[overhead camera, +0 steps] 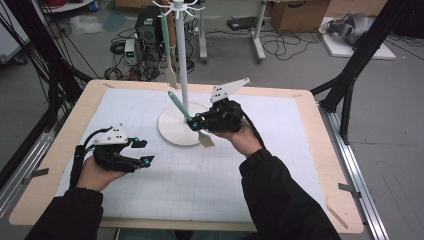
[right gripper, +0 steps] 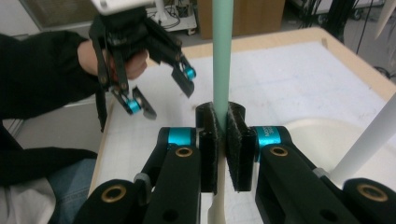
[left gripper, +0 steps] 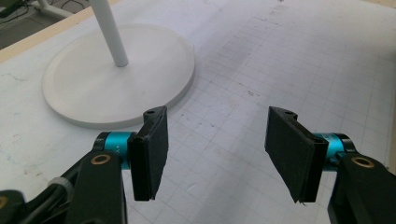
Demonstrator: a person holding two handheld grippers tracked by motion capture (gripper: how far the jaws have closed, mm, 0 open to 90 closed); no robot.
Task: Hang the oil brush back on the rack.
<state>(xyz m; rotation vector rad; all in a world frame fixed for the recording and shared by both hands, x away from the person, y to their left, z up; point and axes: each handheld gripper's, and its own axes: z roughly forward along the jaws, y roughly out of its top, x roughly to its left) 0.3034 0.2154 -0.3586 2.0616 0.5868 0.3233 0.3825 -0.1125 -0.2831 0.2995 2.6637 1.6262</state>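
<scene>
My right gripper is shut on a spatula with a mint-green handle and a cream blade. It holds the spatula tilted above the round base of a white hanging stand. In the right gripper view the green handle rises straight up from between the pressed pads. A second spatula hangs from a hook at the stand's top. My left gripper hovers open over the mat at the left, with nothing between its pads. The stand's base lies ahead of it.
A white gridded mat covers the wooden table. The stand's pole rises in the middle at the back. Beyond the table are cables, boxes and black frame legs on the floor.
</scene>
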